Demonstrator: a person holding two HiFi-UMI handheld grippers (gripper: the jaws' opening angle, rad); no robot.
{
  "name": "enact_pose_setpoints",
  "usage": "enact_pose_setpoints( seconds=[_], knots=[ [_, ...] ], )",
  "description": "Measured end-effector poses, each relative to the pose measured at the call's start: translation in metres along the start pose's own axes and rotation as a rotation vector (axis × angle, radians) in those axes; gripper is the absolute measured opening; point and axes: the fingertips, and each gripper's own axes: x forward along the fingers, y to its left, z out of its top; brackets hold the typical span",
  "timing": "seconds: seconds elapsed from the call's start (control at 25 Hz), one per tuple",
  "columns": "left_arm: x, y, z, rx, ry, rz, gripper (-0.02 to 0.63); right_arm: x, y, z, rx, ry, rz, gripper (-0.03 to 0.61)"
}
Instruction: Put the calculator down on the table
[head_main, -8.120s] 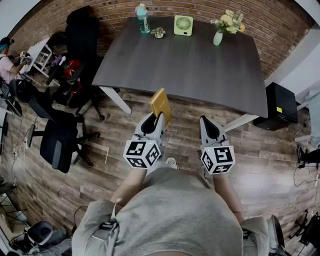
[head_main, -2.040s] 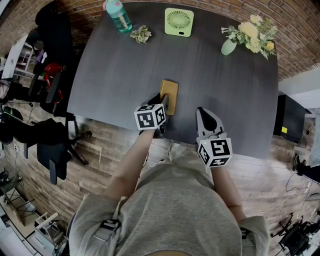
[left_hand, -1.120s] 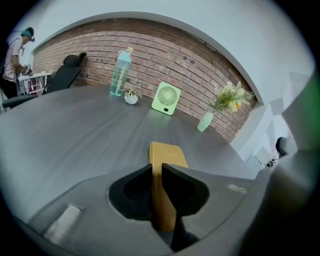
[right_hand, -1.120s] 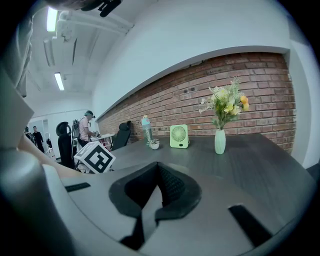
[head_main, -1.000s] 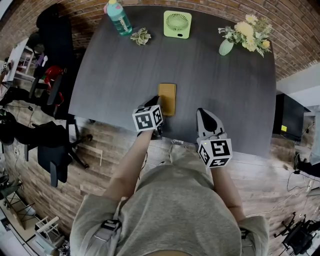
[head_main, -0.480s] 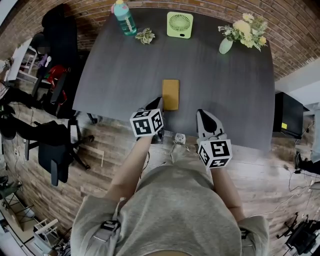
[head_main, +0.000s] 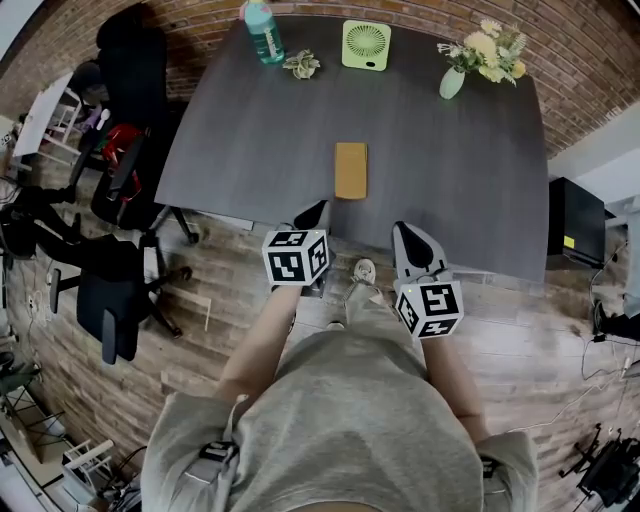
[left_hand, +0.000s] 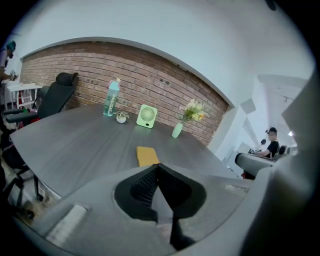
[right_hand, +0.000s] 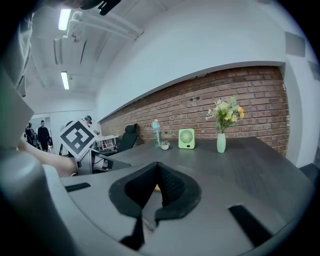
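Note:
The yellow calculator (head_main: 350, 170) lies flat on the dark table (head_main: 450, 190), near the front middle, with nothing touching it. My left gripper (head_main: 318, 207) hangs shut and empty just off the table's front edge, short of the calculator. In the left gripper view its jaws (left_hand: 157, 165) meet at the tips and the calculator (left_hand: 146, 156) lies just beyond them. My right gripper (head_main: 405, 228) is to the right, also at the front edge. Its jaws (right_hand: 157, 165) are shut with nothing held.
Along the table's far edge stand a teal bottle (head_main: 264, 18), a small plant (head_main: 301, 64), a green fan (head_main: 365, 44) and a vase of flowers (head_main: 452, 80). Black office chairs (head_main: 120, 290) stand on the floor at left, a black box (head_main: 565, 220) at right.
The left gripper has drawn back from the calculator past the table edge, and its jaws have closed empty. The right gripper has drawn back too. The calculator stays on the table.

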Motion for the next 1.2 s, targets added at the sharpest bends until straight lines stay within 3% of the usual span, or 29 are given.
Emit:
enact_pose_setpoints(
  seconds=[0.52,1.2],
  knots=[
    [-0.092,-0.025,-0.028,0.093,-0.04,-0.038,0.02,-0.058,0.055,-0.013,-0.013,-0.032,0.005,0.003],
    [-0.177,-0.046,-0.059,0.096,-0.111,-0.056,0.02,-0.116,0.102,-0.026,-0.006,-0.078,0.02,0.003]
  ],
)
